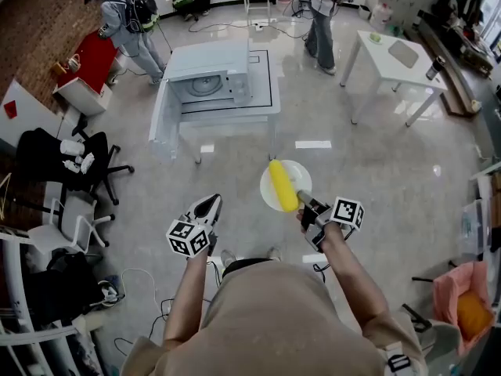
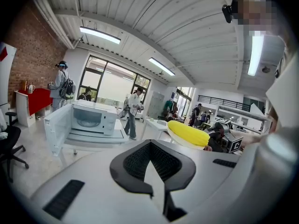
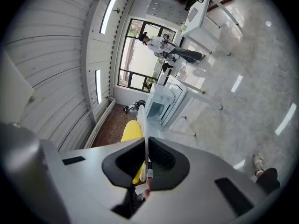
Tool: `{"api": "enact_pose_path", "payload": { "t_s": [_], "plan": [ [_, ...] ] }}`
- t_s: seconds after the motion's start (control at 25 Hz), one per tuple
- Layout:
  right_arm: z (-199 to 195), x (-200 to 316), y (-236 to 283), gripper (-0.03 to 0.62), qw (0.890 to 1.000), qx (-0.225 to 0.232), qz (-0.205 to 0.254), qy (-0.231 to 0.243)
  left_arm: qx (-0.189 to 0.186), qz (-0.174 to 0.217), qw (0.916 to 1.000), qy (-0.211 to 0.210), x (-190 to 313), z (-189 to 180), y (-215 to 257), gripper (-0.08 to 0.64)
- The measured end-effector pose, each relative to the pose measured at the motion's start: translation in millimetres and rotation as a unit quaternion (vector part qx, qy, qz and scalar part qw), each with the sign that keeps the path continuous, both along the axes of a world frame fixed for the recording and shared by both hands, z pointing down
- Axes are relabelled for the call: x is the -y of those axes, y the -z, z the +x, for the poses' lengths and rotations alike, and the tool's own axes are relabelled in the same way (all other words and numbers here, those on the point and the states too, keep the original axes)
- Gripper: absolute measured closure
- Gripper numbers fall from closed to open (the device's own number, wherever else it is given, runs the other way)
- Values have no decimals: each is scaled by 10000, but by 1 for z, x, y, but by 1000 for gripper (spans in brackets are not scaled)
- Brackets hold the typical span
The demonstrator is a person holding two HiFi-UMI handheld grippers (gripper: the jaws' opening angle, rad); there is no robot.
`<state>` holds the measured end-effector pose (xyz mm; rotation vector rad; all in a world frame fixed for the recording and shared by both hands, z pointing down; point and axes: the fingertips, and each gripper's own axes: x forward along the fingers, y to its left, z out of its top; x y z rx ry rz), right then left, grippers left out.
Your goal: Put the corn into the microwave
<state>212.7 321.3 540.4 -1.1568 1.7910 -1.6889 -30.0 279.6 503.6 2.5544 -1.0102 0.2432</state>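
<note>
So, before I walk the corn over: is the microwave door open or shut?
Open: the door of the microwave stands swung out, and the turntable inside shows.

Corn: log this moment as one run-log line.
corn lying on plate | right claw shut on plate rim, held aloft | left claw shut, empty | microwave door open, still ahead

Yellow is colouring the ridged corn cob (image 1: 282, 185); white is colouring the round plate (image 1: 304, 176), the boxy microwave (image 1: 208, 78) and the flat desk (image 1: 263, 105); pale glossy grey is covering the floor (image 1: 352, 163). Black-and-white square markers are patterning the cubes on the left gripper (image 1: 210, 205) and right gripper (image 1: 305, 201).
</note>
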Motion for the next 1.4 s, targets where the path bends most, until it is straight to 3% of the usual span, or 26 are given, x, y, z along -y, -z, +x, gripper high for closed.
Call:
{"api": "enact_pose_path", "payload": {
  "t_s": [0.24,0.56,0.72,1.0,1.16,1.4],
  "plan": [
    [2,-2,8,573,9998,69,168,32,9,71,10000,-25,-9,8,3,555],
    [-11,3,6,575,9983,528,213,117,-60,150,9994,-312,-13,47,4,555],
    [-23,4,5,575,9984,479,121,274,4,-6,9998,-221,-16,39,2,555],
    [-36,26,3,575,9981,468,177,363,197,160,9996,-143,4,19,6,555],
    [-51,46,-1,575,9984,485,-6,284,179,253,9993,-213,27,5,6,555],
    [-83,90,4,575,9987,426,112,265,134,278,9989,-364,75,-25,7,555]
  ]
}}
